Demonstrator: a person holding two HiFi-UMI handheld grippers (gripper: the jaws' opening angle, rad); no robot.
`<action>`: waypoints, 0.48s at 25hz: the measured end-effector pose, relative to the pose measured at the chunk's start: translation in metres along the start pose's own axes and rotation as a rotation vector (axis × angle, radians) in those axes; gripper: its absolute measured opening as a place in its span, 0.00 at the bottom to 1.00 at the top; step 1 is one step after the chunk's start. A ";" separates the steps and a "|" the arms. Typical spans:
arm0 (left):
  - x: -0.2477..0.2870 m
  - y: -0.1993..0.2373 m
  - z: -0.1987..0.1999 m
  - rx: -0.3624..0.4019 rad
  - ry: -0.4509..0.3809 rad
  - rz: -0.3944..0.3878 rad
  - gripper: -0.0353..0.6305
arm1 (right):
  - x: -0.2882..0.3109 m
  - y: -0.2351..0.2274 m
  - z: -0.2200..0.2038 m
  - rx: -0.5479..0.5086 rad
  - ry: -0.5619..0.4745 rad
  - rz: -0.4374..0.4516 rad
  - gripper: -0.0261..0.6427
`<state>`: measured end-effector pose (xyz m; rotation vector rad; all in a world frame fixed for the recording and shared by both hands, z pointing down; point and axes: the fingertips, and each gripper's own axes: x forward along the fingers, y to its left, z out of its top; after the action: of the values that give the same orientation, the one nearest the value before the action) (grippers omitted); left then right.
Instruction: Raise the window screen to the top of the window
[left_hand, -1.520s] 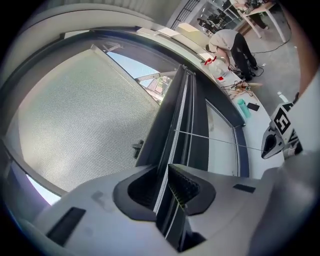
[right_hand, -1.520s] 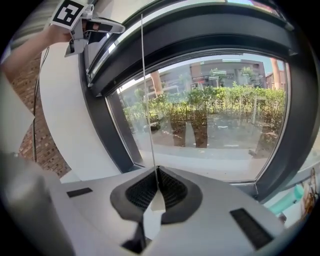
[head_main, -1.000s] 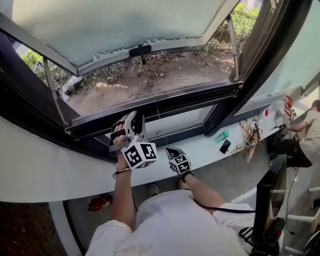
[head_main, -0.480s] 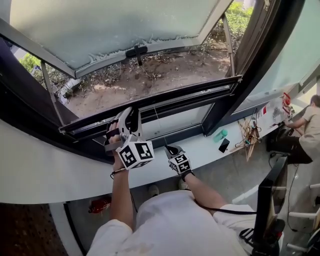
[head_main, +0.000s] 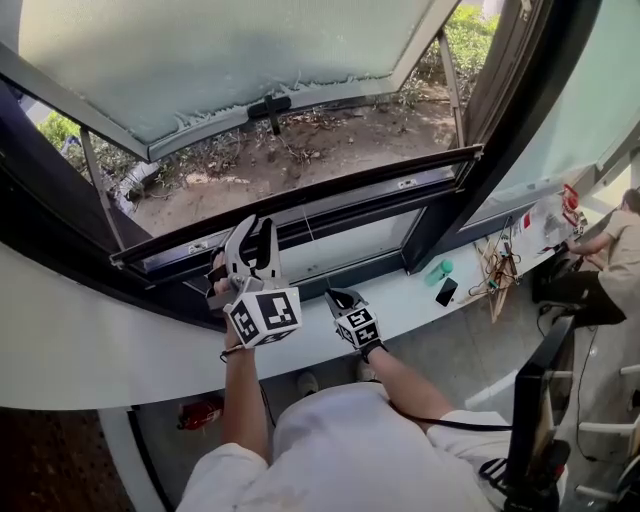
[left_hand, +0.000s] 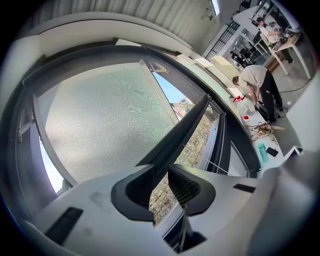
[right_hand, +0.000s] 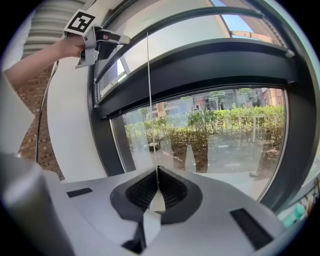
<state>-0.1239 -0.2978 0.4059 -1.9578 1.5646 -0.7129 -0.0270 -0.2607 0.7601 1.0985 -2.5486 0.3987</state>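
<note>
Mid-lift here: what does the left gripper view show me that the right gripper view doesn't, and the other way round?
Only the left gripper view: the mesh screen spread above the dark screen bar, which the left hand-held gripper clamps, and a person bent over at the far right.
Only the right gripper view: the right hand-held gripper shut on a thin cord running straight up.
Both: the dark window frame and the planted ground outside.

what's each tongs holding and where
The left tongs grip the window screen's dark bar, left of its middle; the right tongs pinch the thin cord below it.
</note>
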 end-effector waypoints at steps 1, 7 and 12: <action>-0.002 -0.002 0.000 -0.011 -0.001 -0.004 0.15 | -0.001 -0.001 0.002 -0.003 -0.005 0.000 0.04; -0.013 -0.033 -0.020 -0.201 0.015 -0.077 0.15 | 0.002 0.004 0.016 -0.020 -0.029 0.016 0.04; -0.023 -0.053 -0.038 -0.425 0.030 -0.105 0.15 | 0.003 0.008 0.017 -0.034 -0.036 0.028 0.04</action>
<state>-0.1177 -0.2688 0.4683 -2.3565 1.7517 -0.4775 -0.0379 -0.2642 0.7447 1.0686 -2.5954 0.3447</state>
